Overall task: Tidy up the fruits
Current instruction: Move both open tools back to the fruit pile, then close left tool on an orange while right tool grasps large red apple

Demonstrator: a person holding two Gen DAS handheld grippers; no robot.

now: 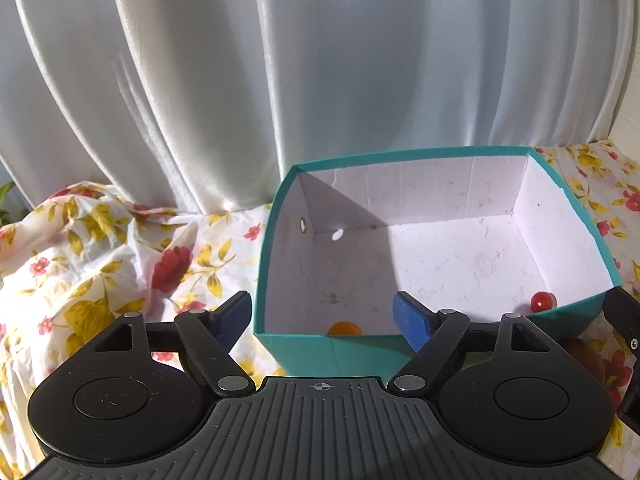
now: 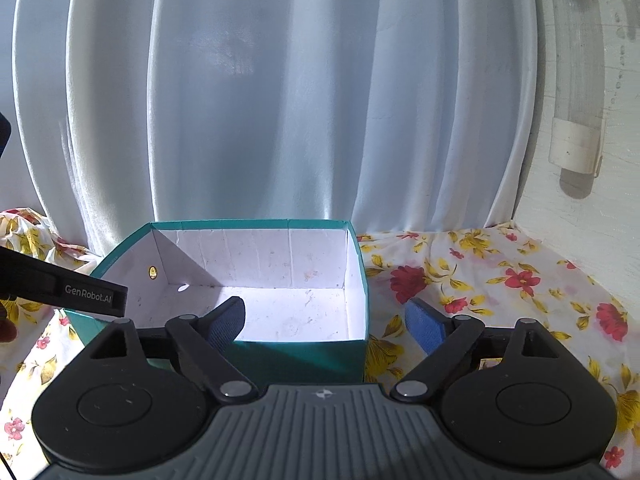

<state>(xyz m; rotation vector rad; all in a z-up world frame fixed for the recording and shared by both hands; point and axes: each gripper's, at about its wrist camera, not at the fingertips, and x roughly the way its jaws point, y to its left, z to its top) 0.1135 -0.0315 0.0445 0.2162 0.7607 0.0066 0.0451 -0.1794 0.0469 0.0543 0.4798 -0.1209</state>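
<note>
Left gripper spread wide, empty, hovering at near wall of teal box; right gripper likewise spread, empty. Orange fruit and red fruit resting inside, against near wall. Risk: clipping that rim, tipping or shoving box across flowered cloth. Orange half hidden; remaining fruit out of frame.

One teal box with a white lining sits on one flower-printed cloth. Inside it lie two fruits: one orange fruit at the near wall and one small red fruit in the near right corner. Two hand-held grippers are in view, the left and the right, each with two blue pads. One white curtain hangs behind.
</note>
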